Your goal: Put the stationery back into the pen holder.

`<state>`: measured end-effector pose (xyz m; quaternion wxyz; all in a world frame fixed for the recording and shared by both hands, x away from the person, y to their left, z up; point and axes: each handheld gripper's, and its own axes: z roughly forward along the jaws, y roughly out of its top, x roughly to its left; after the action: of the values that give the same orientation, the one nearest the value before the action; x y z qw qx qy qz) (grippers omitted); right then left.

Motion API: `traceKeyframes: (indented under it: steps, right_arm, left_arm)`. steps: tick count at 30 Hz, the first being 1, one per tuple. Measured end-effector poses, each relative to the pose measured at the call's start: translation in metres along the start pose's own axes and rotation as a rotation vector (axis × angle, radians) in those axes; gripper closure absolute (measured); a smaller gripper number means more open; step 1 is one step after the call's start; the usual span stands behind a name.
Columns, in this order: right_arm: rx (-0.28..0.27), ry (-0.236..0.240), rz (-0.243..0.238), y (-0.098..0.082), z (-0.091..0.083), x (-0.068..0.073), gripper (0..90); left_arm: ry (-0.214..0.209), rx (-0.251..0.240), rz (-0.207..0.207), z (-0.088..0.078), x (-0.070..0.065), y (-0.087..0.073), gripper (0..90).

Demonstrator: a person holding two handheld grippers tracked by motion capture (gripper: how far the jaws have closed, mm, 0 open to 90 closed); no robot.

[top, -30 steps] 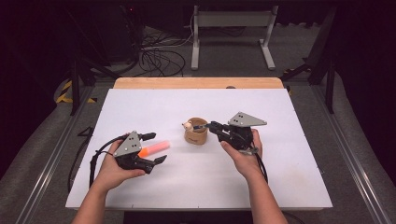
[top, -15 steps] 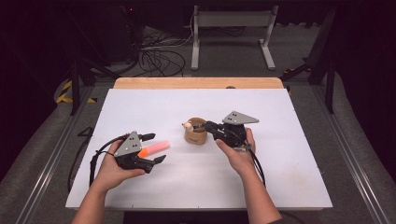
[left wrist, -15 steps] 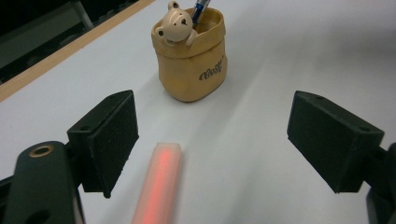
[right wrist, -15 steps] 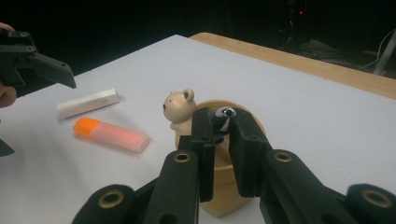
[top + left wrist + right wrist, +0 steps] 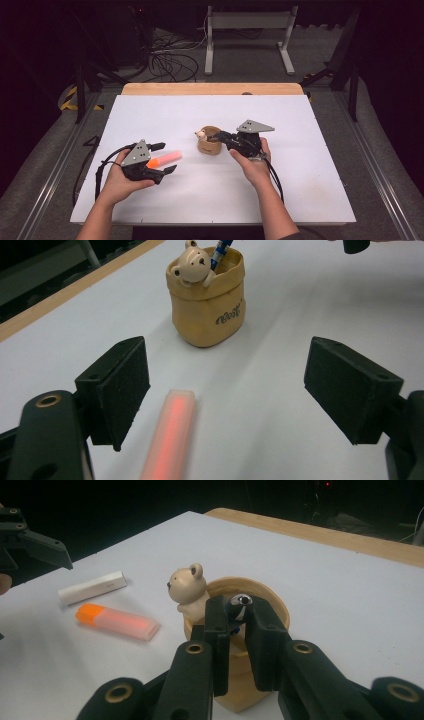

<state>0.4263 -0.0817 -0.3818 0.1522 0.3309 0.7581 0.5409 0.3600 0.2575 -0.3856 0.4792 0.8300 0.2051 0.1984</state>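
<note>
Gripping pen over cup rim — right gripper w/ jaws closed.

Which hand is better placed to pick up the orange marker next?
Left. The left tool is open with the orange marker lying between its jaws on the table. The right tool is shut on a pen over the cup.

The orange highlighter is blurred and cut off by the bottom edge in the left gripper view. The blue pen is mostly hidden, probably standing inside the bear-faced pot.
</note>
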Motion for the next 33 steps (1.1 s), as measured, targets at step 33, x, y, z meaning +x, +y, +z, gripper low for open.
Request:
traceKeyframes:
  steps: [33]
  right_arm:
    - [-0.003,0.020,0.046,-0.004,-0.008,-0.009,65.4]
  left_arm:
    - [0.045,-0.028,-0.041,-0.011,0.008,-0.001,21.4]
